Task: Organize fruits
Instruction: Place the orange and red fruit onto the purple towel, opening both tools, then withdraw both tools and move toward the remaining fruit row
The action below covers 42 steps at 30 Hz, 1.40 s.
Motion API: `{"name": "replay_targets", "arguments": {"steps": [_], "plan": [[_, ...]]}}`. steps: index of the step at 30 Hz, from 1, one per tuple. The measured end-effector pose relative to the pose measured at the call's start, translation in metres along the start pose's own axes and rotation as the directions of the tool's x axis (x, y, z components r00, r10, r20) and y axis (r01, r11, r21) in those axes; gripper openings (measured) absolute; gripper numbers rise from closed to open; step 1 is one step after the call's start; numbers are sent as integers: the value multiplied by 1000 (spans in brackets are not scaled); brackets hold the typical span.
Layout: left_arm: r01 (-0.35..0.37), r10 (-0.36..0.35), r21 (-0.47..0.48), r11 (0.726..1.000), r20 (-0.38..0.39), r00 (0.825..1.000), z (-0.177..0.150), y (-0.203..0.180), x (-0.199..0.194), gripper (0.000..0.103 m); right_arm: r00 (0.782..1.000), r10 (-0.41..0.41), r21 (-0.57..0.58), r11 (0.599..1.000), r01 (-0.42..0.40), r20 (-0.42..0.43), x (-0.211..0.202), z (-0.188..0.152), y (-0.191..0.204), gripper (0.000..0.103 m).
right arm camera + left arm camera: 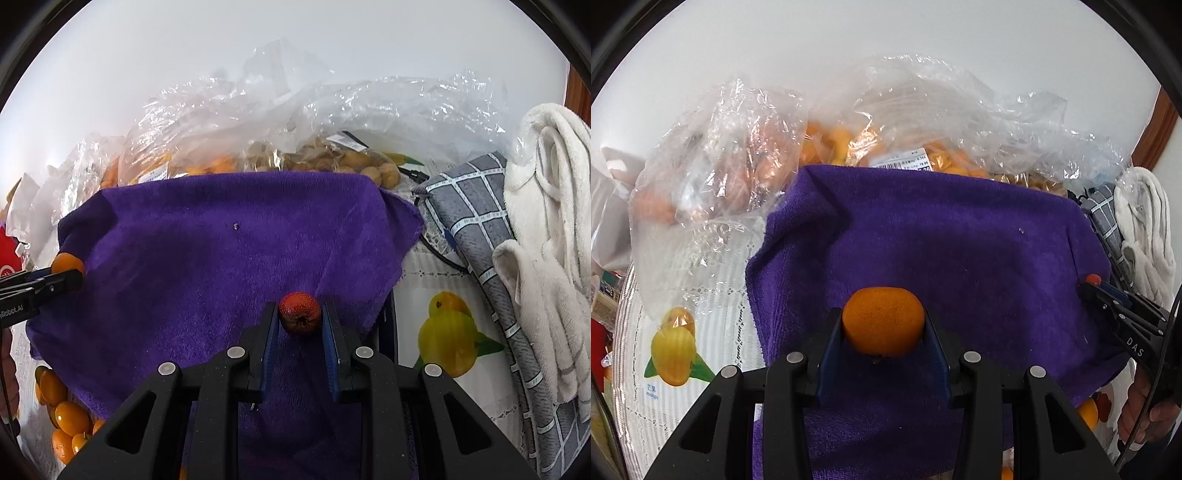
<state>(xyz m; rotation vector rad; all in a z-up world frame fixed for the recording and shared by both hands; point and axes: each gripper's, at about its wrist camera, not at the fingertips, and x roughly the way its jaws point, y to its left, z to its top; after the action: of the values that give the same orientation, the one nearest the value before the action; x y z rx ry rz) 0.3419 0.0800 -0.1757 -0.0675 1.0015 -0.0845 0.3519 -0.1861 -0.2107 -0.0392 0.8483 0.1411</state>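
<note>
In the left wrist view the left claw [882, 325] is closed partway on an orange mandarin [882, 320], both blue pads pressed against its sides, held over the purple towel [923, 229] that covers the middle of the surface. At the towel's right edge the right claw [1090, 283] reaches in with something small and red at its tip. Clear bags of fruit [827, 140] lie along the towel's far edge. In the right wrist view the right claw [298, 317] is pinched narrow on a small red fruit [299, 312] near the towel's [221, 240] right edge, while the left claw [75, 275] carries the mandarin [66, 263] at its left edge. Loose kumquats [62, 410] lie at the surface's near left corner.
</note>
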Motion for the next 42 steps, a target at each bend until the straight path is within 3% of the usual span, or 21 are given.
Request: {"name": "replay_targets", "arguments": {"steps": [10, 15, 18, 22, 26, 33, 42], "plan": [[-16, 16, 13, 1000, -26, 1000, -1, -7, 9, 40, 1000, -4, -7, 1000, 4, -1, 0, -1, 2, 25], [-20, 20, 18, 1000, -32, 999, 0, -9, 10, 41, 1000, -5, -19, 1000, 5, 19, -7, -3, 6, 46], [-17, 18, 21, 1000, -40, 999, 1, -10, 10, 41, 1000, -15, -15, 1000, 16, 27, -13, -3, 7, 50], [-8, 8, 21, 1000, -29, 1000, 3, -10, 2, 42, 999, -7, 7, 1000, 7, 33, -24, -5, 6, 51], [3, -4, 36, 999, 23, 1000, 4, -13, -17, 51, 998, -29, -3, 1000, 29, 60, -42, -11, 7, 51], [22, -25, 37, 999, 81, 996, 6, -20, -48, 52, 991, -80, 35, 996, 77, 108, -79, -22, 3, 51], [46, -49, 29, 999, 135, 990, -2, -17, -90, 52, 992, -93, 38, 995, 90, 89, -116, -40, -2, 51]]}}
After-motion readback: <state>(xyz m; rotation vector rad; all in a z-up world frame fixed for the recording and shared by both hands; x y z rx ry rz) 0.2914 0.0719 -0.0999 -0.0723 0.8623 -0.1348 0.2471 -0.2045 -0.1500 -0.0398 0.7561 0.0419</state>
